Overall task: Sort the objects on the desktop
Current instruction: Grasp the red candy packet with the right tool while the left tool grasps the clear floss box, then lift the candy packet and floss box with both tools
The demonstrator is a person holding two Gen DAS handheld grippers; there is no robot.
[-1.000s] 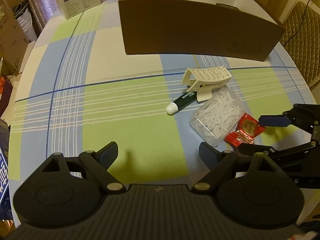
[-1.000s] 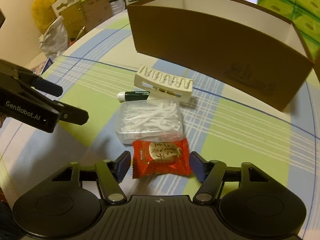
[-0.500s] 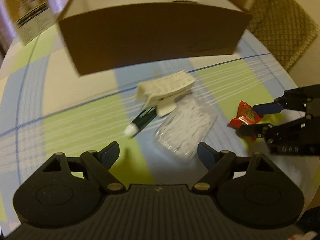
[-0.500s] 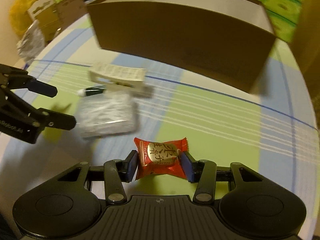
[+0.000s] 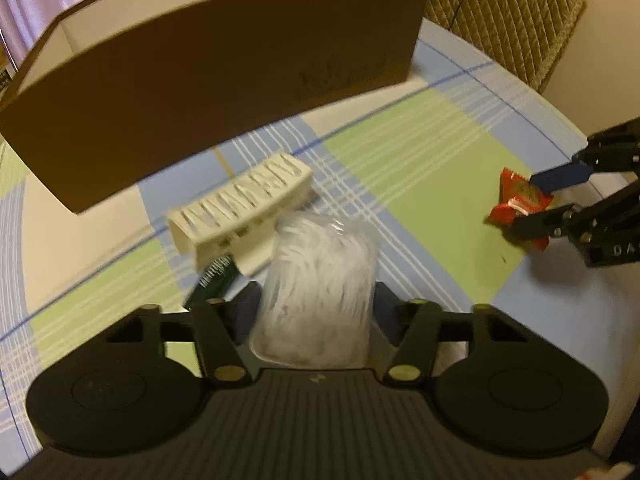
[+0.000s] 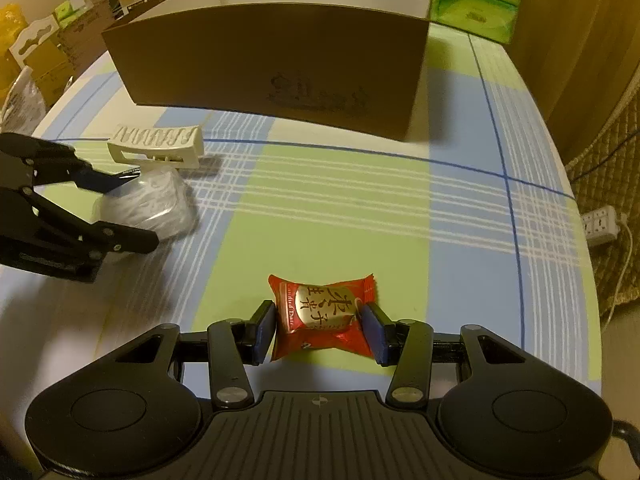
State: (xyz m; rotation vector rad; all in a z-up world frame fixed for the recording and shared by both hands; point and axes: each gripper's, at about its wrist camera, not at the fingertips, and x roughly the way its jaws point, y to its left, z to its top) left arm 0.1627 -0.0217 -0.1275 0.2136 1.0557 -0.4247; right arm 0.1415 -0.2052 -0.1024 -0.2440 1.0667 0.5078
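Observation:
A clear plastic box of white floss picks (image 5: 320,264) lies on the checked tablecloth, and my left gripper (image 5: 316,304) is shut on its two long sides. The right wrist view shows that gripper (image 6: 134,210) astride the box (image 6: 156,200). A cream hair clip (image 5: 240,200) and a dark green tube (image 5: 212,280) lie just beyond it on the left. My right gripper (image 6: 320,320) is shut on a red candy packet (image 6: 320,312), held just above the cloth. The left wrist view has the packet (image 5: 516,200) at the right edge.
A large brown cardboard box (image 6: 280,60) with a white inside stands open-topped at the back of the table. Green tissue packs (image 6: 476,0) sit behind it. A quilted chair (image 5: 500,12) and a power strip (image 6: 600,224) are off the table's right edge.
My left gripper moved forward and right onto the floss pick box and narrowed from wide open to gripping it. My right gripper shut on the candy packet and carried it right, away from the pile.

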